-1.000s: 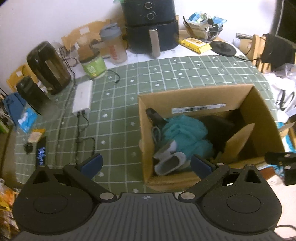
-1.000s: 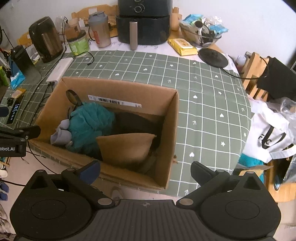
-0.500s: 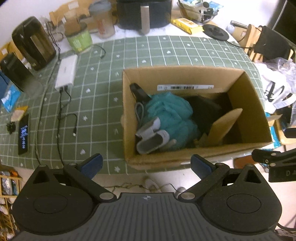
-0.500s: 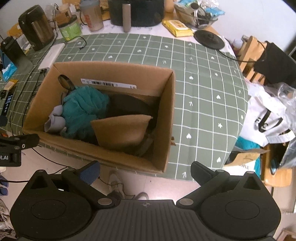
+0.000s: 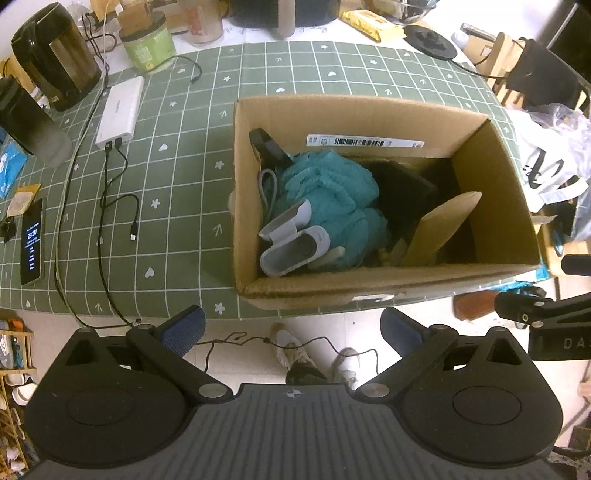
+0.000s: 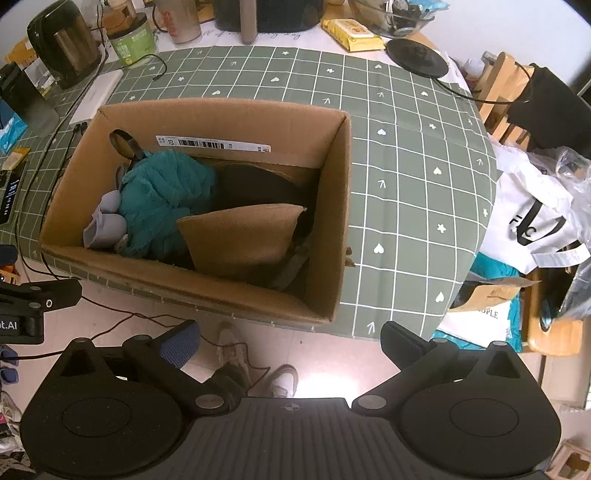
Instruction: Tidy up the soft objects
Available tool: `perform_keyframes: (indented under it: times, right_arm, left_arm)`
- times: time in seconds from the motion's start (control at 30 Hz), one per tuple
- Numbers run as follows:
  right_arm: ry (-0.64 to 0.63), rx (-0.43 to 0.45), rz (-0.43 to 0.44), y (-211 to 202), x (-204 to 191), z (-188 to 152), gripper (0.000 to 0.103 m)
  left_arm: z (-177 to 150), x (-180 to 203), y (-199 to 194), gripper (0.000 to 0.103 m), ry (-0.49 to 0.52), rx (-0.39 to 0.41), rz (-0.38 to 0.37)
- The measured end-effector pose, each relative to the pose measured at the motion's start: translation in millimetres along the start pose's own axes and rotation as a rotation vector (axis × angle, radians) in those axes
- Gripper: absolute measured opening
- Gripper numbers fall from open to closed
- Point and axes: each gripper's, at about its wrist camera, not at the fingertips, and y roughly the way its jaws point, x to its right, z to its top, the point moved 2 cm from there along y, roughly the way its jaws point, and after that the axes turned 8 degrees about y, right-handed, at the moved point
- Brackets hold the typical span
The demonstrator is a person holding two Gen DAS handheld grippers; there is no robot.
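Both hand-held grippers wide open, empty: left hand-held gripper (image 5: pixel 291 326), right hand-held gripper (image 6: pixel 290 336)

You cannot see the box floor (image 5: pixel 458 243): a teal towel (image 5: pixel 328 192), grey slippers (image 5: pixel 295 240) and a dark item (image 5: pixel 402 188) you cannot identify cover it. The air fryer (image 6: pixel 269 14) is cut off at the frame's top. The phone screen (image 5: pixel 32 240) is too small to read.
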Motion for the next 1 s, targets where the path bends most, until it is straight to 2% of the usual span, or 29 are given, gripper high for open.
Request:
perform_keyframes:
  times: [1.0]
  right_arm:
    - [0.014, 0.000, -0.004, -0.3, -4.2, 0.1, 0.103]
  left_arm:
    - [0.8, -2.5, -1.0, 0.103, 0.000, 0.004, -0.024]
